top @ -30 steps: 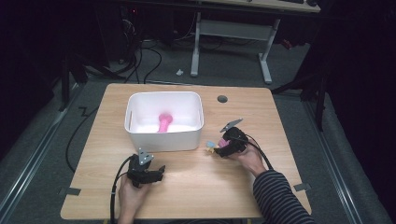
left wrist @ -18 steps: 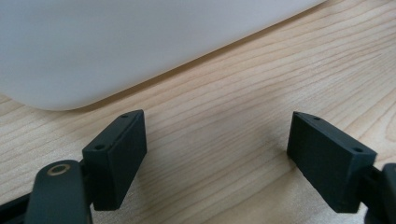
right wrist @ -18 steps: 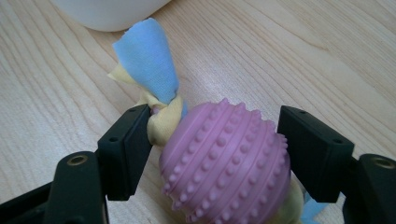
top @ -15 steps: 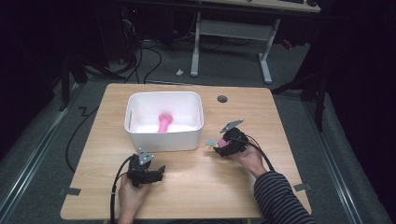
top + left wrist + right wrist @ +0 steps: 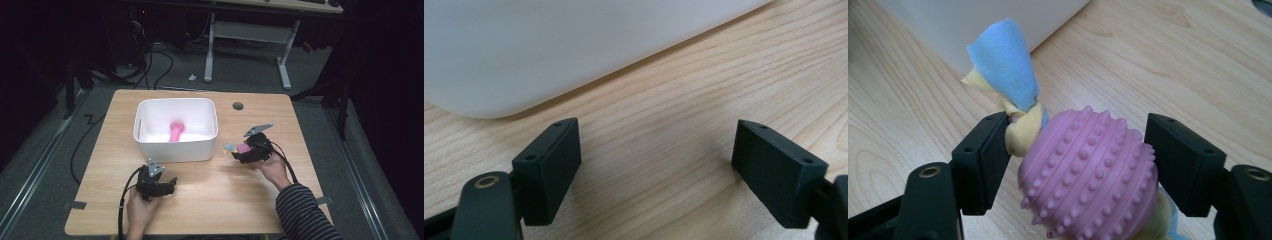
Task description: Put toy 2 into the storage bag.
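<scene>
The wooden table [image 5: 200, 200] stands on grey carpet, a small dark round hole [image 5: 238, 106] near its far edge. The white tub [image 5: 176, 150] sits left of centre, towards the far edge, with a pink toy [image 5: 176, 131] lying inside it on its floor.

The person's right hand [image 5: 272, 167], in a striped sleeve [image 5: 305, 215], holds the right gripper [image 5: 239, 152] just beside the tub's right wall, toward the table's right edge. Its jaws have just been closing and now clamp a pink knobbly ball [image 5: 1088, 175]; the knotted blue and yellow cloth [image 5: 1010, 85] tied to the ball sticks out past the jaw tips toward the tub. In the right gripper view the ball fills the gap, one jaw pressing on the yellow knot and the other on the ball's side.

The left hand [image 5: 140, 210] holds the left gripper [image 5: 170, 184] on the table near the near edge, in front of the tub's near wall. Its jaws stand wide apart over bare wood, with nothing between them.
</scene>
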Demonstrator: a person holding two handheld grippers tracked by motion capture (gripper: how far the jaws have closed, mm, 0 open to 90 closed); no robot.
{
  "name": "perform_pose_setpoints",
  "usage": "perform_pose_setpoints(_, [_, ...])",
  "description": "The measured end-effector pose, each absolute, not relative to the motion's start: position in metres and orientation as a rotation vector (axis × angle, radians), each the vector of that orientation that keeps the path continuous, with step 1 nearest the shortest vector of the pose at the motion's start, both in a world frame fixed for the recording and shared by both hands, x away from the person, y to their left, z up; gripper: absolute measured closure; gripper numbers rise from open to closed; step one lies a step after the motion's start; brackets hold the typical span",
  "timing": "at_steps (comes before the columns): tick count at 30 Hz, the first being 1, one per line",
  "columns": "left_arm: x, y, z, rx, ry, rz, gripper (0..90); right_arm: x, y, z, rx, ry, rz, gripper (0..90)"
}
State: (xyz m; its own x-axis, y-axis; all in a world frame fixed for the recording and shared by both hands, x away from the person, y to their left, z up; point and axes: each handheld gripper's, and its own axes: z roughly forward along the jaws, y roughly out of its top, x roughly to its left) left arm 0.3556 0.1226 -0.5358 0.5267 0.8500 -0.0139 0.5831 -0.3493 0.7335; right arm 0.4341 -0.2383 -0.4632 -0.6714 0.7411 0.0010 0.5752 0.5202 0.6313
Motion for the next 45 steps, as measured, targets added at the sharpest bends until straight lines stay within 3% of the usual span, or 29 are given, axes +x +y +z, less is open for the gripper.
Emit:
perform_pose_setpoints(24, [0.356, 0.123, -0.536, 2.068, 1.156, 0.488, 20.4, 0.418, -0.274, -0.427, 1.181, 2.415, 1.069, 28.2])
perform_pose_setpoints(45, [0.356, 0.123, -0.536, 2.065, 1.158, 0.492, 21.6, 0.417, -0.242, -0.369, 1.002, 2.49, 1.048, 28.2])
